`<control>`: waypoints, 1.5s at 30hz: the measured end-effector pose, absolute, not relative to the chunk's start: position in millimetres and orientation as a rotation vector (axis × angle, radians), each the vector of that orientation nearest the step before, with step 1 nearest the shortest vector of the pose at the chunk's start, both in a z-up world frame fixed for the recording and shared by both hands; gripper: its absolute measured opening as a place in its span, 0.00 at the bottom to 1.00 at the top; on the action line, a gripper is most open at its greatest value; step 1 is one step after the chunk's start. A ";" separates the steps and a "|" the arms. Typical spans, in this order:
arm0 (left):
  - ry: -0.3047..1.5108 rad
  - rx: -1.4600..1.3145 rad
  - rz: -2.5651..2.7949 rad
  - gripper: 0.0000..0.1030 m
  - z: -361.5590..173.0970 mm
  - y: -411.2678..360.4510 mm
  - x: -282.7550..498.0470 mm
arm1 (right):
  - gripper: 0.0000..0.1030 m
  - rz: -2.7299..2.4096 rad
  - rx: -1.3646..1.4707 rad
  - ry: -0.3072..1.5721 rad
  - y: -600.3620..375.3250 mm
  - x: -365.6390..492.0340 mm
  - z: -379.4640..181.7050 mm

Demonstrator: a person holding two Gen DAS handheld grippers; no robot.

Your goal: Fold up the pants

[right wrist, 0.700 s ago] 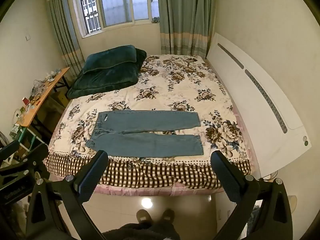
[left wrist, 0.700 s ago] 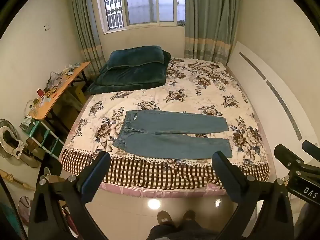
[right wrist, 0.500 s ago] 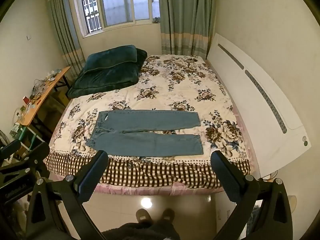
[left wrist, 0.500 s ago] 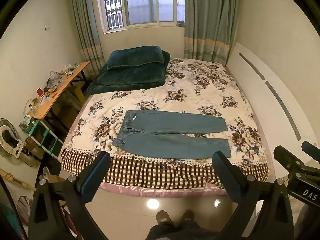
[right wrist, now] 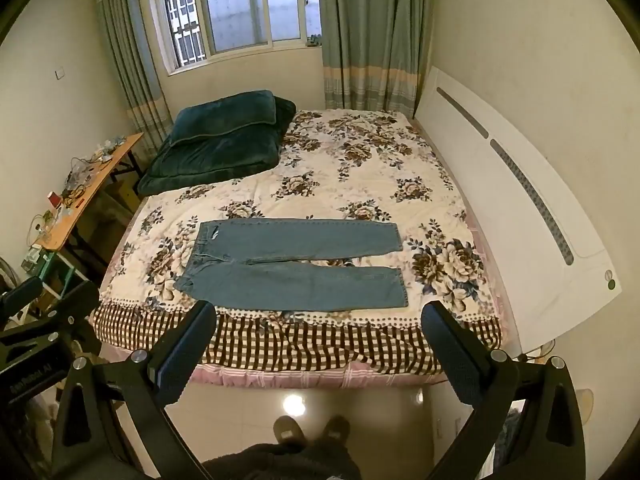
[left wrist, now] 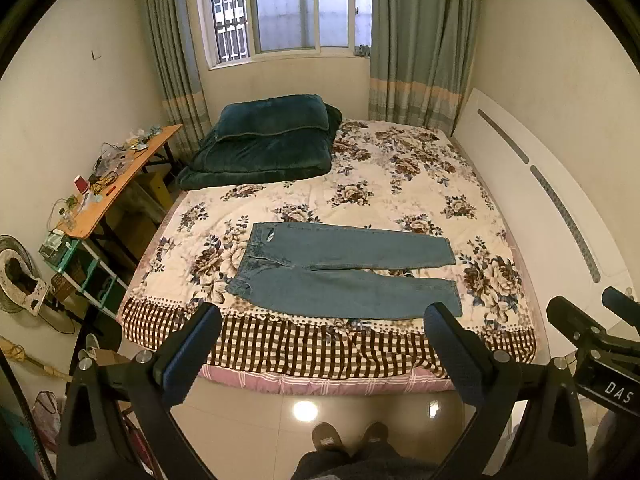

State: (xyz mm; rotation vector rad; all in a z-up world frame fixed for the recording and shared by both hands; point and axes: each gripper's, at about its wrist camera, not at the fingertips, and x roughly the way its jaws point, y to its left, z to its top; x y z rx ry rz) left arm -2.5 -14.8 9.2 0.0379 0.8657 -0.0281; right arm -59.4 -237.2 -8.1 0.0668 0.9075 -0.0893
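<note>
The pants (left wrist: 340,272) lie flat near the front edge of the bed (left wrist: 400,184) — waistband left, legs right — with a folded blanket (left wrist: 264,140) behind and a desk (left wrist: 120,184) left.

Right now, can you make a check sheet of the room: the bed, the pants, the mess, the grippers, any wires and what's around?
Surface: floral bed cover, flat.
Job's things: jeans spread flat near the bed's near edge, waistband to the left, unfolded.
Clutter: dark green blanket, folded, on the far left corner.
Grippers: left gripper open, empty; right gripper open, empty; both short of the bed.
Cables: tangled wires on the wooden side table.
Surroundings: window, curtains, white headboard, tiled floor.
</note>
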 end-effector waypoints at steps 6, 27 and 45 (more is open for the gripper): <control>0.862 0.033 -0.027 1.00 9.2 -10.9 -2.0 | 1.00 -0.090 0.067 0.905 -234.7 -63.2 -4.7; 0.861 0.029 -0.033 1.00 23.4 -13.4 2.4 | 1.00 -0.099 0.076 0.898 -236.3 -67.3 -3.3; 0.857 0.031 -0.037 1.00 27.2 -15.2 2.2 | 1.00 -0.087 0.076 0.895 -233.4 -63.9 2.3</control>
